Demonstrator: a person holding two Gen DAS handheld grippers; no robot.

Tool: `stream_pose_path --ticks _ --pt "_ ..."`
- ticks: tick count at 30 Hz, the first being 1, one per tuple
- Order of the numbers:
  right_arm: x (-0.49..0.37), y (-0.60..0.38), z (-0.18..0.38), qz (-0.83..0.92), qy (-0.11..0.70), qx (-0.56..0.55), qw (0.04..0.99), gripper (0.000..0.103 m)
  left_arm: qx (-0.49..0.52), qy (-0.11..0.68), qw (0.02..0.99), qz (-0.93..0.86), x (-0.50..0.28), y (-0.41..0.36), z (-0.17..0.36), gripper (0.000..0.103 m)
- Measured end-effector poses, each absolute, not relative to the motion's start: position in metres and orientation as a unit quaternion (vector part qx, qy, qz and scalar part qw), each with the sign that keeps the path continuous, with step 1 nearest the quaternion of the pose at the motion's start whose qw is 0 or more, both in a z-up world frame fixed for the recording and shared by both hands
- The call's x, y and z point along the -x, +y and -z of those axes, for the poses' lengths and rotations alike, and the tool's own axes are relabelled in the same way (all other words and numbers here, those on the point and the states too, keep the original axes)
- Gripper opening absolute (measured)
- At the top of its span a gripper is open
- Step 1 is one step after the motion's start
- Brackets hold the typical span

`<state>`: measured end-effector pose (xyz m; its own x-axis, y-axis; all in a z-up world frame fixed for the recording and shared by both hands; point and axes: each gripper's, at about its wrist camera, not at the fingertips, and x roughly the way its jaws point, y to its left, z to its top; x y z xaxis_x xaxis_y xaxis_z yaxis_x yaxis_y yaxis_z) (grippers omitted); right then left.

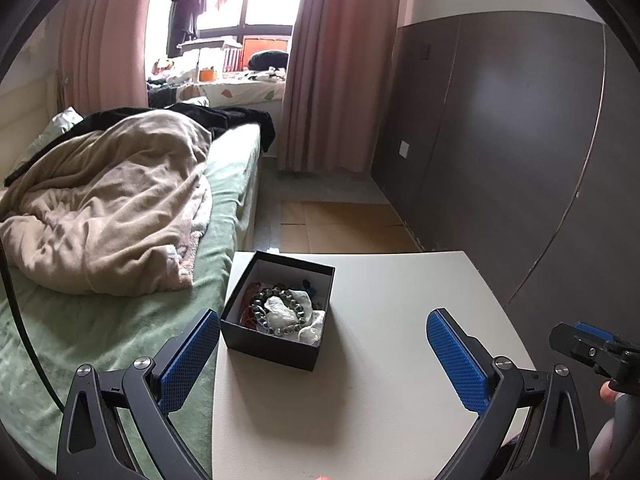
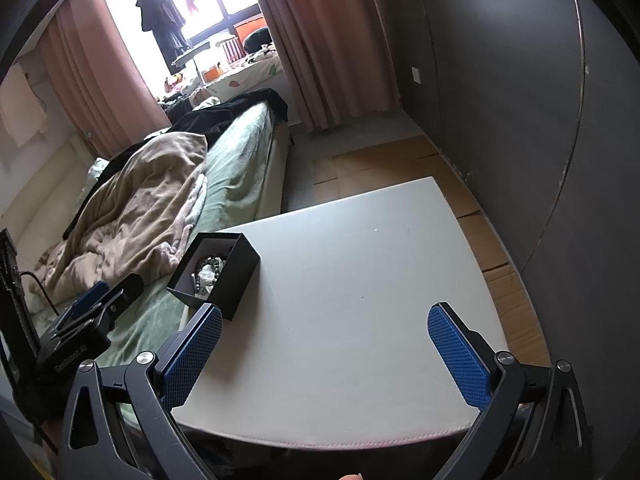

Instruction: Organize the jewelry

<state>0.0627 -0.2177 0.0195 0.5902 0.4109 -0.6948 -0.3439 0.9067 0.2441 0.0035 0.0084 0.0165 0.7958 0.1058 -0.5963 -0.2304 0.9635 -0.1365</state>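
An open black jewelry box (image 1: pixel 276 344) stands on the white table (image 1: pixel 392 320) near its left edge. Inside lie a green bead bracelet (image 1: pixel 276 308), white wrapping (image 1: pixel 286 312) and some reddish beads (image 1: pixel 248 300). My left gripper (image 1: pixel 324 356) is open and empty, just in front of the box, with the box near its left finger. My right gripper (image 2: pixel 326 356) is open and empty over the table's front part, to the right of the box (image 2: pixel 236 280). The bracelet (image 2: pixel 208 270) shows in that view too. The right gripper also shows at the right edge of the left wrist view (image 1: pixel 592 348).
A bed (image 1: pixel 120 320) with a green sheet and a beige blanket (image 1: pixel 108 208) adjoins the table's left side. A dark wall (image 1: pixel 520 140) runs along the right. Cardboard sheets (image 1: pixel 340 224) lie on the floor beyond the table. The left gripper shows at the left of the right wrist view (image 2: pixel 96 304).
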Motion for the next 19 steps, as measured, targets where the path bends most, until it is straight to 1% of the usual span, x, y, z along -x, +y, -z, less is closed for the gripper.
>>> stream_pose_path --ticks 19 --pt "-0.0595 -0.2153 -0.0178 -0.216 0.405 -0.029 0.888 0.103 0.09 0.314 0.941 -0.089 -0.007 0.0033 -0.0082 0.103"
